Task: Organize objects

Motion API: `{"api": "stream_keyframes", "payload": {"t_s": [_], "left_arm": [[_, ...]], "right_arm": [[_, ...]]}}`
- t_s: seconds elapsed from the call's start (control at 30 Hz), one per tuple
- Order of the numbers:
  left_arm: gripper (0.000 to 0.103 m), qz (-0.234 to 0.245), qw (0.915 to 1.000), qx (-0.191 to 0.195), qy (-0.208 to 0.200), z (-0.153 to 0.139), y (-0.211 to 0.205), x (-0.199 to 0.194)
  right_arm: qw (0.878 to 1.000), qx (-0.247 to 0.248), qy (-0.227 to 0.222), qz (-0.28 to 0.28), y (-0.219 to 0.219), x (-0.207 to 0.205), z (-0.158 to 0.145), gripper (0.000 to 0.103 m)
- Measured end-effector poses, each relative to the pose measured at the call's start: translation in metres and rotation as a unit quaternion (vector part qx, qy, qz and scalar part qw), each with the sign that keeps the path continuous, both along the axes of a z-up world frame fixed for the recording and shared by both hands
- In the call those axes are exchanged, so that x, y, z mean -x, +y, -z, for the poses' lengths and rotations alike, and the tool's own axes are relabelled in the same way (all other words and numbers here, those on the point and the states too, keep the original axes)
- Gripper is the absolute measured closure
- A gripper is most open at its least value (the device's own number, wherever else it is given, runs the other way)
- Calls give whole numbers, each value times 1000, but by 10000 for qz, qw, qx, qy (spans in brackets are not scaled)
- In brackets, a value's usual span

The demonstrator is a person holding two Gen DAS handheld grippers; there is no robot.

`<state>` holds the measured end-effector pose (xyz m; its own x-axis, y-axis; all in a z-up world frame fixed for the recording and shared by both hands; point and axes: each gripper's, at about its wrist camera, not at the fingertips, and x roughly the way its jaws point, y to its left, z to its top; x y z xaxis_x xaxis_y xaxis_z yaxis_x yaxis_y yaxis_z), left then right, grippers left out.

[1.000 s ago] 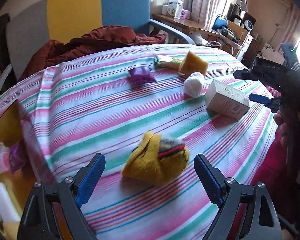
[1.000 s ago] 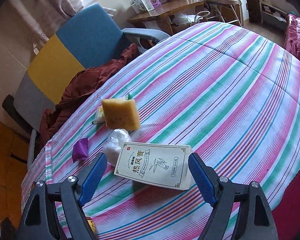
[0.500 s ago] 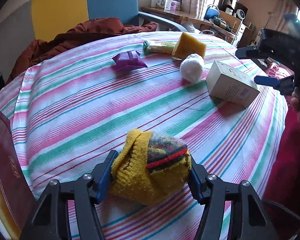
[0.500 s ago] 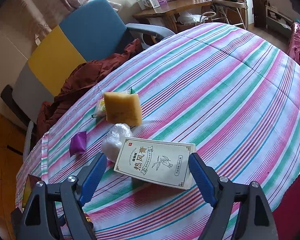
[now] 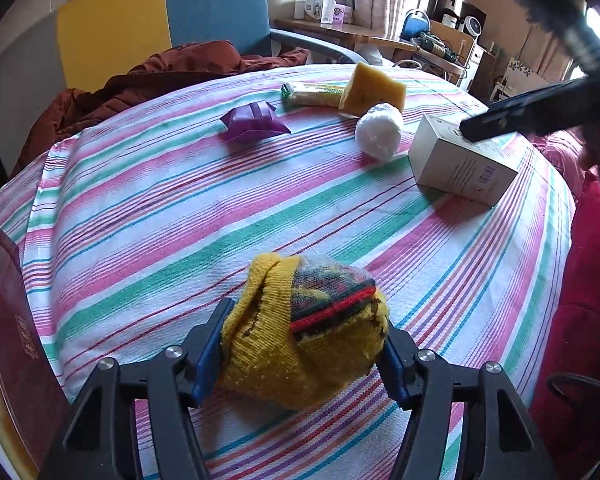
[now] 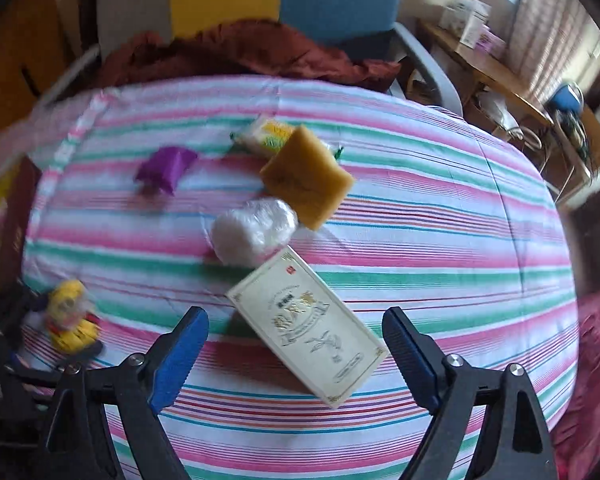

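Left hand-held gripper (image 5: 302, 354) is clamped on the yellow knit bundle (image 5: 306, 332) near the bed's near left edge, both blue pads pressed into its sides, though its jaws are easing slightly apart. Right hand-held gripper (image 6: 296, 354) hangs over the cream box (image 6: 306, 326), jaws spreading wider and touching nothing; the box sits between them, nearer the right jaw.

What the next move turns on, by my reading: the box's long axis runs diagonally, from the white ball (image 6: 254, 232) at its far left end down toward the near right, so it lies skewed to the jaw line. The right hand is plainly the nearer one. To close squarely across the narrow width, the gripper would need more roll.

Further back on the striped bedspread (image 5: 180, 208) lie a sponge (image 6: 306, 182), a purple packet (image 6: 164, 168) and a snack pack (image 6: 266, 138).
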<state>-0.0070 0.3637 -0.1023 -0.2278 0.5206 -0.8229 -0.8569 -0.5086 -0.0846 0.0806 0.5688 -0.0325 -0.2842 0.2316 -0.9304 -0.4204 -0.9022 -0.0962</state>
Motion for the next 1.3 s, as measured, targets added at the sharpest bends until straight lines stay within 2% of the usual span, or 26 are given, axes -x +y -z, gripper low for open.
{"api": "stream_keyframes", "payload": {"t_s": [0.13, 0.2, 0.27, 0.33, 0.47, 0.57, 0.67, 0.97, 1.17, 1.3], "left_arm": [[37, 5, 10000, -31, -15, 0, -2, 0], [37, 7, 10000, -30, 7, 0, -1, -1], [37, 4, 10000, -35, 28, 0, -1, -1], [37, 17, 10000, -39, 59, 0, -1, -2], [40, 18, 9999, -46, 161, 0, -1, -5], [46, -119, 9999, -85, -73, -6, -6, 0], [47, -242, 9992, -179, -259, -14, -18, 0], [47, -444, 9961, -757, -70, -69, -70, -16], [46, -1006, 9874, -1215, 88, -107, -127, -2], [46, -1579, 9773, -1398, 186, -125, -177, 15]], "right_arm": [[9990, -77, -414, -131, 12, 12, 22, 13], [9987, 4, -488, -129, 15, 16, 31, 16], [9983, 141, -555, -99, 14, 17, 40, 40], [9983, 216, -523, -143, 8, 15, 43, 52], [9985, 284, -426, -191, -5, 11, 40, 52], [9990, 374, -184, -186, -13, 8, 27, 52], [9987, 442, 53, -258, -26, 4, 15, 52], [9913, 725, 811, -737, -94, 21, -22, 52], [9812, 926, 1177, -1220, -160, 48, -42, 52], [9725, 1007, 1304, -1648, -197, 66, -50, 52]]}}
